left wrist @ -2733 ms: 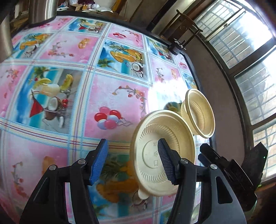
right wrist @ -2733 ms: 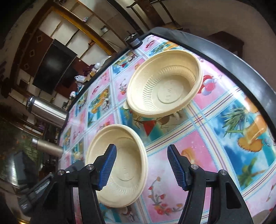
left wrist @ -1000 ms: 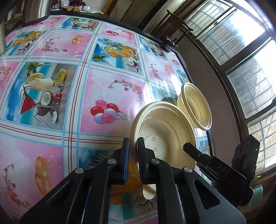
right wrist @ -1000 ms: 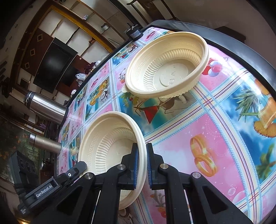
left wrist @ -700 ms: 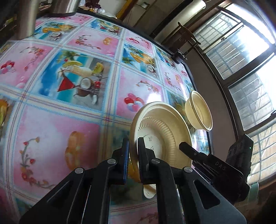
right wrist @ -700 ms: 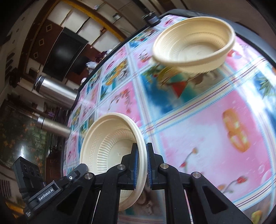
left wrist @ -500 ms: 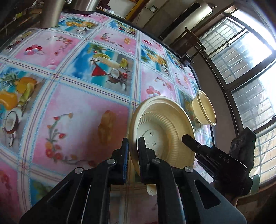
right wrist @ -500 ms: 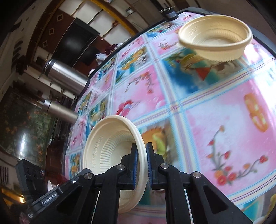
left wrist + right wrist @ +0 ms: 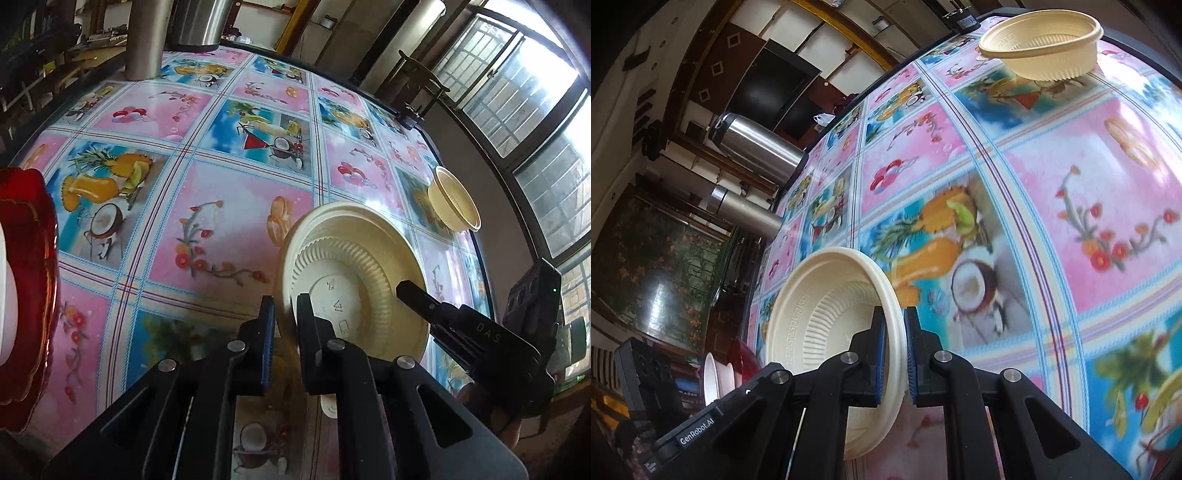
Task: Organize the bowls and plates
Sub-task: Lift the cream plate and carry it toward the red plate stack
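A cream plastic bowl point(image 9: 354, 277) is held tilted on edge above the patterned tablecloth point(image 9: 229, 206). My left gripper point(image 9: 284, 306) is shut on its near rim, and the left wrist view shows the bowl's underside. My right gripper point(image 9: 894, 321) is shut on the rim of what looks like the same bowl point(image 9: 827, 314), seen from the inside. One right finger point(image 9: 417, 295) reaches the bowl's far side. A second cream bowl point(image 9: 454, 199) point(image 9: 1045, 48) stands upright by the table's far edge.
A red scalloped plate point(image 9: 26, 295) with something white on it sits at the left edge; the red dish point(image 9: 742, 362) and a white bowl point(image 9: 713, 373) also show low left. Two steel flasks point(image 9: 199, 22) point(image 9: 753, 144) stand at the table's back. Windows lie beyond the right edge.
Both grippers went from open to shut on the bowl's rim. They lifted it and carried it away from the second bowl, and the red plate came into view.
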{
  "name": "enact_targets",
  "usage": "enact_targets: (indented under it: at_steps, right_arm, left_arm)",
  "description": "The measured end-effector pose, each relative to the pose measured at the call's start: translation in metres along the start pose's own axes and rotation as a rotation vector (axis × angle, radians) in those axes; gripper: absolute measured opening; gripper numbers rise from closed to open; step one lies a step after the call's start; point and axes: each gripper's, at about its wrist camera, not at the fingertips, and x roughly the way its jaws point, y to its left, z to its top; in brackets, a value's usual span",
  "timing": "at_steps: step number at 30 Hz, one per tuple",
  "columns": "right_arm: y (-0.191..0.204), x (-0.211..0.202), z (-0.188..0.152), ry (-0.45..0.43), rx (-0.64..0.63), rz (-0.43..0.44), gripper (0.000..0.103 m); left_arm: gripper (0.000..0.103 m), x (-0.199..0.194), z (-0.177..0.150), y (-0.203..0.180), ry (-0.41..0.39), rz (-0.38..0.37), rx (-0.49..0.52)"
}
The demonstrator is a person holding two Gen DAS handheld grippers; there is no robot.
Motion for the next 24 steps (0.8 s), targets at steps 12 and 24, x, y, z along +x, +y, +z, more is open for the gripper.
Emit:
enact_targets:
  at_steps: [12, 24]
  right_arm:
    - [0.030, -0.006, -0.047, 0.036, -0.066, -0.022, 0.009]
    - [0.059, 0.003, -0.079, 0.066, -0.127, -0.054, 0.009]
  left_arm:
    - [0.010, -0.034, -0.037, 0.014, -0.065, 0.091, 0.087]
    - [0.011, -0.054, -0.061, 0.047, -0.089, 0.098, 0.068]
